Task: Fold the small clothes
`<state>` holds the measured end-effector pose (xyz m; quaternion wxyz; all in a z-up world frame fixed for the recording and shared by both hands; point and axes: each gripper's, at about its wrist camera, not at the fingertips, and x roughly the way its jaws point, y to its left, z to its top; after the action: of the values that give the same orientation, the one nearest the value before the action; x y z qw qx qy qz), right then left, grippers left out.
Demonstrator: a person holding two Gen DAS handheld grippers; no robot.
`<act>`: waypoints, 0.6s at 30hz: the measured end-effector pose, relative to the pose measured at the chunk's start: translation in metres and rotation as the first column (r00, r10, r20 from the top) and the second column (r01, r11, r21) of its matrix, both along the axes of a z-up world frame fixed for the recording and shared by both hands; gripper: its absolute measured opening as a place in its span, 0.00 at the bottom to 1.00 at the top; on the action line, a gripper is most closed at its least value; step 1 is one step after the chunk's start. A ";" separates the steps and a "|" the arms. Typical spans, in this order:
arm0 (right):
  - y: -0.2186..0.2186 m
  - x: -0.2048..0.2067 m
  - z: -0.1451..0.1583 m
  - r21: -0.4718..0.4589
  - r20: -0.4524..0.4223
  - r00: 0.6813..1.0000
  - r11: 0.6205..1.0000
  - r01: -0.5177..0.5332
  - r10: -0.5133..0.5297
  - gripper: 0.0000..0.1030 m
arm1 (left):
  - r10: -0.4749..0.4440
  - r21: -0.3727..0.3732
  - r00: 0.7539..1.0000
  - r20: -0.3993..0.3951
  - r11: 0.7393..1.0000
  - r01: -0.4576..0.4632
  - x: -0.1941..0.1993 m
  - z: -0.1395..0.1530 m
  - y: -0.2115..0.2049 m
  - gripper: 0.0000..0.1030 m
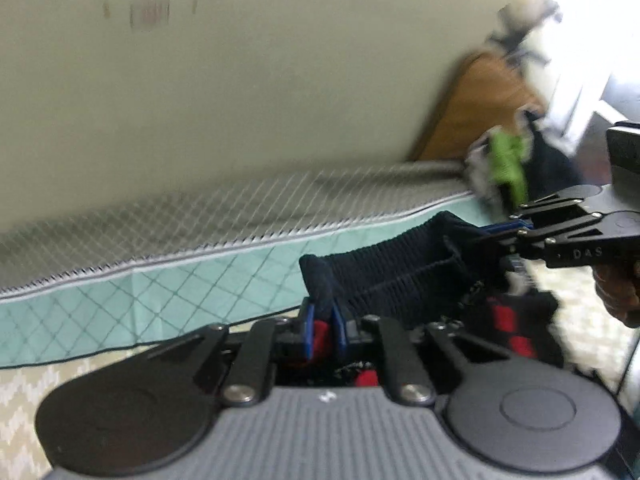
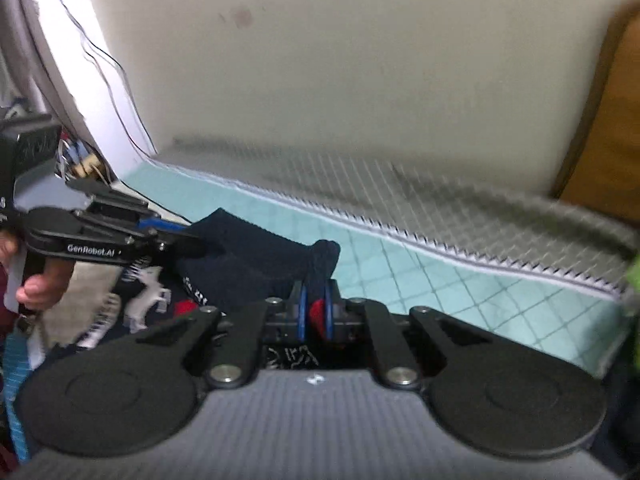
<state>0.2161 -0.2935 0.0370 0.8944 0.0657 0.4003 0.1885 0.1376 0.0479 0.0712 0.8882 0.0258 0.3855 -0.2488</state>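
A small dark navy garment [image 1: 400, 268] with a ribbed hem and red and white patterning hangs stretched between both grippers, above a teal quilted bed cover [image 1: 160, 292]. In the left wrist view my left gripper [image 1: 323, 316] is shut on one corner of the hem, with navy fabric bunched between its blue pads. My right gripper [image 1: 494, 232] comes in from the right, shut on the other corner. In the right wrist view the right gripper [image 2: 315, 310] pinches the garment [image 2: 248, 260], and the left gripper [image 2: 192, 240] grips it from the left.
A grey quilted mattress side [image 2: 460, 208] meets a plain pale wall [image 1: 240, 80]. A pile of green and dark clothes [image 1: 508, 160] lies at the bed's far end beside a wooden panel [image 1: 480, 96]. A cream zigzag cloth [image 1: 24, 396] lies nearer. Cables [image 2: 116, 92] hang at the left.
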 end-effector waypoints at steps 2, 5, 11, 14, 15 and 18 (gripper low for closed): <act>0.005 -0.030 0.021 -0.010 0.047 0.999 1.000 -0.009 0.009 0.11 | -0.016 -0.027 0.999 0.050 0.999 0.018 -0.032 0.017 0.002 0.09; 0.012 -0.086 0.049 -0.022 0.116 0.993 1.000 -0.020 0.023 0.11 | -0.037 -0.053 0.992 0.123 0.998 0.044 -0.092 0.038 0.007 0.09; 0.027 -0.200 0.077 -0.005 0.181 0.982 0.998 -0.058 0.058 0.11 | -0.058 -0.102 0.986 0.155 0.992 0.074 -0.199 0.043 0.014 0.10; 0.042 -0.245 0.072 -0.019 0.162 0.982 0.996 -0.092 0.094 0.11 | -0.059 -0.125 0.989 0.137 0.989 0.076 -0.241 0.031 0.016 0.10; 0.046 -0.259 0.068 -0.016 0.149 0.984 0.995 -0.098 0.099 0.11 | -0.057 -0.127 0.990 0.131 0.989 0.074 -0.252 0.027 0.017 0.10; 0.056 -0.288 0.051 -0.011 0.102 0.991 0.996 -0.092 0.093 0.11 | -0.050 -0.148 0.994 0.098 0.987 0.064 -0.280 0.011 0.019 0.10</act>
<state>-0.0722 -0.2378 0.0882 0.9042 0.0344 0.3573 0.2314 -0.1429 0.0671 0.0823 0.8972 -0.0186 0.3226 -0.3010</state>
